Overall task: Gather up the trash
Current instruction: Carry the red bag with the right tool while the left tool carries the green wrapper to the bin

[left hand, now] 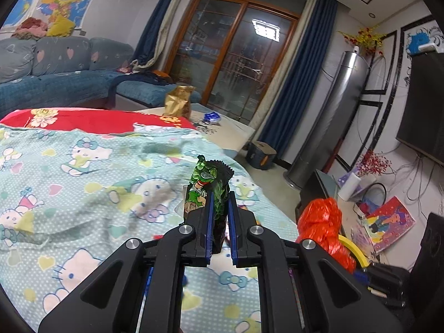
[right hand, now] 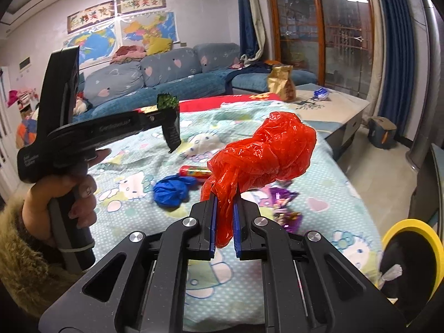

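Both pairs of jaws are clamped tight: the left gripper (left hand: pixel 220 208) pinches a green snack wrapper (left hand: pixel 206 183) above the Hello Kitty sheet (left hand: pixel 83 166), the right gripper (right hand: pixel 224 208) a crumpled red plastic bag (right hand: pixel 263 152). I'd carry both to the yellow-rimmed bin (right hand: pixel 410 230) at the right edge. Release only once over its mouth; the bag hangs loose.

Both claws, left claw (left hand: pixel 220 197) and right claw (right hand: pixel 225 201), are clamped tight.
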`<state>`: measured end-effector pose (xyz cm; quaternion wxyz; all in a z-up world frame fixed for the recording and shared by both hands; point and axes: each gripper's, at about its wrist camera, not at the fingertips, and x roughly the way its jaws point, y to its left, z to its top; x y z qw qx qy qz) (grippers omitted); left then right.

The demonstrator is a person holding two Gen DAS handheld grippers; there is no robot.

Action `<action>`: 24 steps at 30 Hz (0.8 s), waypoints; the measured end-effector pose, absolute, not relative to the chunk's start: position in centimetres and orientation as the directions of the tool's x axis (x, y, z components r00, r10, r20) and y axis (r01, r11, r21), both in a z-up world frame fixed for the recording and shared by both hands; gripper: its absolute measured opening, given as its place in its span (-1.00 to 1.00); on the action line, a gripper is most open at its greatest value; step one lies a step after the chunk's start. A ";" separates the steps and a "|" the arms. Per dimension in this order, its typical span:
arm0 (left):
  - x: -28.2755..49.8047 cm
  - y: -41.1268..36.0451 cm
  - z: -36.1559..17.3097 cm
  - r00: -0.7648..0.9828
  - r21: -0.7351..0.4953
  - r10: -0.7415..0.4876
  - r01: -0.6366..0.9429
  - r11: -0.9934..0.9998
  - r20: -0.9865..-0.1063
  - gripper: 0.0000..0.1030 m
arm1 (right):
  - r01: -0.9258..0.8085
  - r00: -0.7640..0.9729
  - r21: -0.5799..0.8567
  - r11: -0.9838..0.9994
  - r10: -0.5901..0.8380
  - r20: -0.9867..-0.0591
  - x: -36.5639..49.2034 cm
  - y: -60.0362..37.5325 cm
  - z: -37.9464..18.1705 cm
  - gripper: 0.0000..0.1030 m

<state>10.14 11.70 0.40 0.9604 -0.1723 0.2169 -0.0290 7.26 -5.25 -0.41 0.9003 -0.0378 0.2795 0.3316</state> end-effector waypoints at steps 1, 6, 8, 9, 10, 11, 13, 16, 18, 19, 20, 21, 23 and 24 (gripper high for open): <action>10.1 11.4 0.4 0.904 -0.342 -0.137 -0.011 0.940 -0.406 -0.82 | -0.614 0.627 0.118 0.780 0.574 -0.527 7.3 -5.5 -0.3 -0.89; 10.0 9.9 0.6 0.900 -0.337 -0.165 0.022 0.941 -0.402 -0.82 | -0.596 0.647 0.115 0.795 0.560 -0.517 7.6 -7.1 0.1 -0.89; 10.0 9.3 0.6 0.898 -0.336 -0.177 0.035 0.941 -0.403 -0.82 | -0.590 0.652 0.115 0.799 0.556 -0.516 7.6 -7.6 0.1 -0.89; 10.0 8.9 0.7 0.896 -0.331 -0.184 0.044 0.942 -0.404 -0.82 | -0.587 0.655 0.114 0.802 0.553 -0.515 7.7 -7.8 0.1 -0.89; 10.0 8.5 0.7 0.895 -0.327 -0.190 0.052 0.943 -0.404 -0.82 | -0.584 0.657 0.114 0.804 0.550 -0.516 7.6 -7.8 0.1 -0.89; 10.0 8.3 0.7 0.894 -0.326 -0.194 0.058 0.944 -0.405 -0.82 | -0.581 0.658 0.115 0.806 0.547 -0.518 7.7 -8.2 0.1 -0.89; 10.1 7.5 0.7 0.890 -0.322 -0.208 0.074 0.944 -0.405 -0.82 | -0.572 0.663 0.108 0.813 0.537 -0.521 7.8 -8.8 0.1 -0.89; 10.1 6.5 0.7 0.885 -0.314 -0.226 0.097 0.945 -0.406 -0.82 | -0.562 0.668 0.109 0.820 0.528 -0.524 7.8 -9.8 -0.1 -0.89; 10.2 5.8 0.7 0.881 -0.311 -0.239 0.112 0.944 -0.408 -0.82 | -0.556 0.669 0.113 0.824 0.524 -0.528 7.9 -10.4 -0.2 -0.89; 10.2 5.5 0.7 0.879 -0.310 -0.245 0.119 0.943 -0.409 -0.82 | -0.554 0.669 0.114 0.825 0.522 -0.529 7.9 -10.5 -0.2 -0.90; 10.2 5.2 0.7 0.877 -0.309 -0.251 0.125 0.943 -0.410 -0.82 | -0.549 0.670 0.116 0.828 0.519 -0.531 8.0 -10.9 -0.2 -0.89; 10.2 4.8 0.7 0.875 -0.306 -0.258 0.135 0.943 -0.410 -0.82 | -0.545 0.671 0.117 0.830 0.517 -0.531 8.0 -11.1 -0.2 -0.90; 10.2 4.3 0.7 0.872 -0.301 -0.267 0.148 0.942 -0.409 -0.82 | -0.536 0.675 0.121 0.836 0.510 -0.533 8.1 -11.8 -0.2 -0.90; 10.3 3.9 0.8 0.870 -0.297 -0.273 0.156 0.942 -0.410 -0.82 | -0.531 0.677 0.122 0.839 0.506 -0.534 8.0 -12.1 -0.4 -0.90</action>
